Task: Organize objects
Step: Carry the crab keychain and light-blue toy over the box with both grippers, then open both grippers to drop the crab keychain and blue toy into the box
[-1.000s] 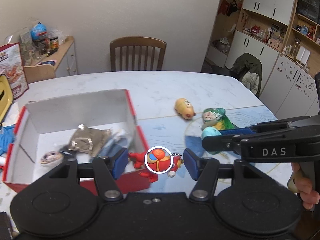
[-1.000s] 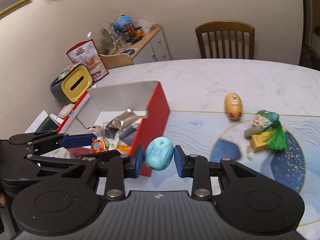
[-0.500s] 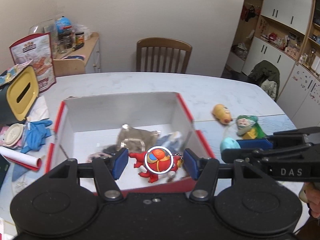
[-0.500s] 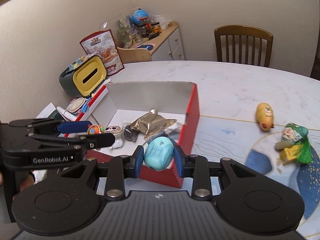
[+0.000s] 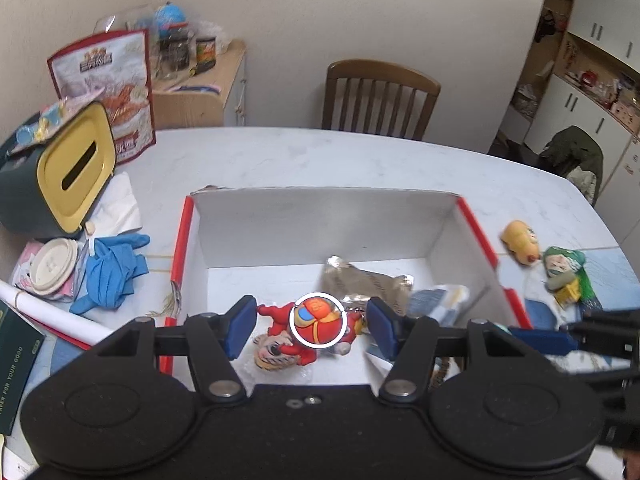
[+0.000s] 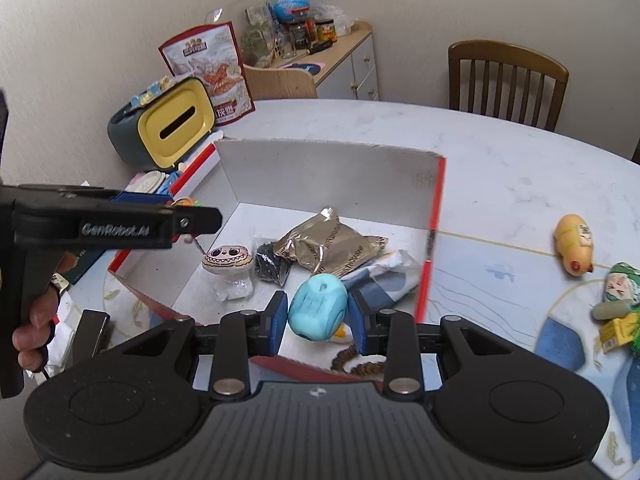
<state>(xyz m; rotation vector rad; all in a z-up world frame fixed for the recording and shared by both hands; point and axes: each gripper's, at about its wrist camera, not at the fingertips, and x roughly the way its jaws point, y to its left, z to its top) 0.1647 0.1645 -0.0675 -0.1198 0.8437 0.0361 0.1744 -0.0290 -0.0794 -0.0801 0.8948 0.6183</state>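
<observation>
Box loading step: right gripper clamps blue toy, left gripper holds red figure, both over interior. Next: spread jaws, drop.

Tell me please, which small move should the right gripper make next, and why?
Probably open the right gripper to drop the light blue toy: it already hangs above the floor of the red box, near the foil packet.
</observation>
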